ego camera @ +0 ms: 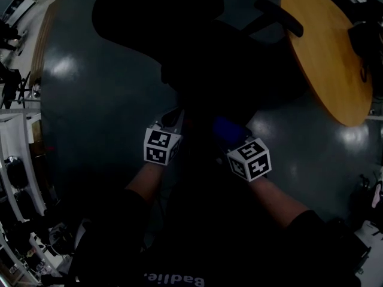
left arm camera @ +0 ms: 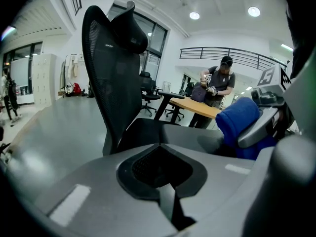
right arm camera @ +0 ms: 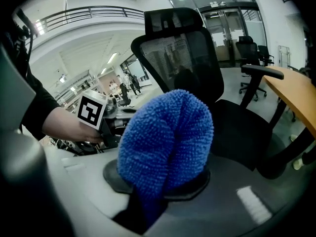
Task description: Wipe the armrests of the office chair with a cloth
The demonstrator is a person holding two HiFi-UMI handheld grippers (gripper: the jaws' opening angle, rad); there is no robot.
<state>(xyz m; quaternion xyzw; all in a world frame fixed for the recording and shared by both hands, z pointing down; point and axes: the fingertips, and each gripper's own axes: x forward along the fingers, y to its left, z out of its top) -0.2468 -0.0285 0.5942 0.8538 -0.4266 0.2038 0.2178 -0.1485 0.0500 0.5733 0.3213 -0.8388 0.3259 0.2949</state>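
Note:
The black office chair stands ahead of me, very dark in the head view, with one armrest showing at its right. My right gripper is shut on a fluffy blue cloth, which bulges up between its jaws, short of the chair's seat. Another armrest shows to the right of the mesh back. My left gripper is beside it on the left, shut, with nothing in it. In the left gripper view the mesh back rises ahead, the cloth at right.
A round wooden table stands close to the right of the chair. Shelving and cluttered equipment line the left side. Further back, a person stands by a desk, and other office chairs are around. The floor is glossy grey.

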